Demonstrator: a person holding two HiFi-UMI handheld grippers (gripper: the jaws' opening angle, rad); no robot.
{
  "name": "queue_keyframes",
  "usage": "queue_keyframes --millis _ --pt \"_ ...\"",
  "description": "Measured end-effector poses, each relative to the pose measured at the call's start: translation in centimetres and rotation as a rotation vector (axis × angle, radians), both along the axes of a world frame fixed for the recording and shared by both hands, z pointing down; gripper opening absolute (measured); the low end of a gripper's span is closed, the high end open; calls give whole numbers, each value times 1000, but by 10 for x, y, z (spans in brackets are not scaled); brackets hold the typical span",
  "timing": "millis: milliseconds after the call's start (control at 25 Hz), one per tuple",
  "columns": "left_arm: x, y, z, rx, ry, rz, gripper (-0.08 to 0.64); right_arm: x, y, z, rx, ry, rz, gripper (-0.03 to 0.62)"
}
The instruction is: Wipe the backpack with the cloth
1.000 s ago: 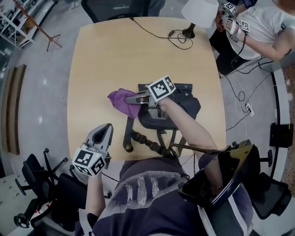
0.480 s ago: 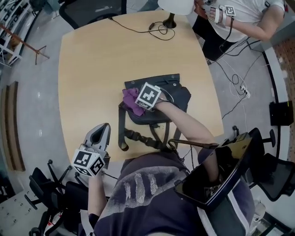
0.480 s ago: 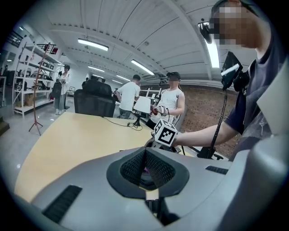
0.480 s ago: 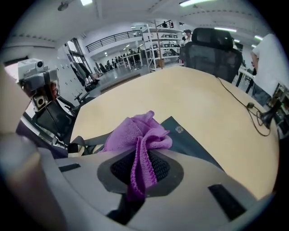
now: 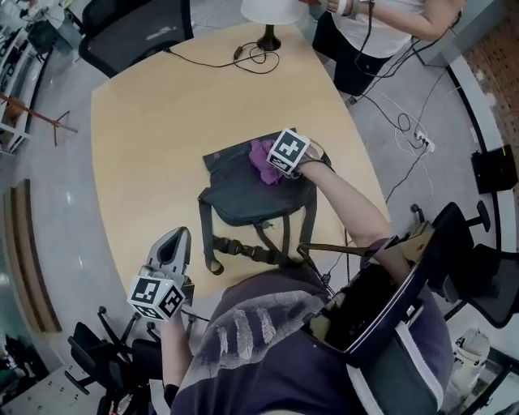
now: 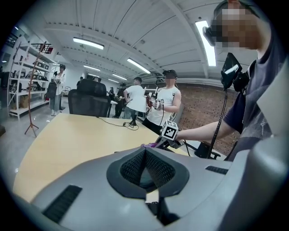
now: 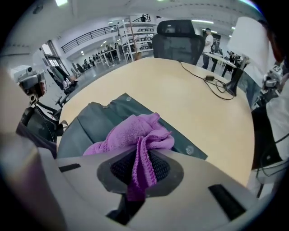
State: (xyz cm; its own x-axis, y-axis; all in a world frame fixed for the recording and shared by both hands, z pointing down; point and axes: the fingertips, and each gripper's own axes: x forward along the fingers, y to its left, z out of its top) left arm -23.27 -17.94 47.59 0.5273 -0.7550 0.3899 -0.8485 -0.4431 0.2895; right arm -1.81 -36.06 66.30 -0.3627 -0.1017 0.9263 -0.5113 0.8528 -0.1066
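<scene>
Right gripper view: clamped cloth [image 7: 131, 133] in right hand-held gripper [image 7: 141, 155], against backpack [image 7: 86, 126] just ahead; held left hand-held gripper [image 6: 145, 151] closed, empty. Judged wiping underway, unfinished.

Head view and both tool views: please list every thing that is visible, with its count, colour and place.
table: 1, light wood, centre
backpack: 1, dark grey, flat on the table, straps toward the person
cloth: 1, purple, on the backpack's far end
lamp: 1, white shade, dark base, table's far edge
cable: 1, black, on the table beside the lamp
office chairs: several, black, around the table
second person: 1, white shirt, beyond the far-right corner
left tool: 1, grey, at the near-left table edge, shut, empty
right tool: 1, grey, over the backpack, shut on the cloth
</scene>
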Motion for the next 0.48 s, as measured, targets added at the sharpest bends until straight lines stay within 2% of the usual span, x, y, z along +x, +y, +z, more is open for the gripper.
queue_keyframes --millis 320,480 --pt "24 -7 -13 20 -19 47 6 54 -24 -3 25 58 84 32" --pt "46 -15 -20 45 -47 104 6 87 -32 -8 64 109 108 32"
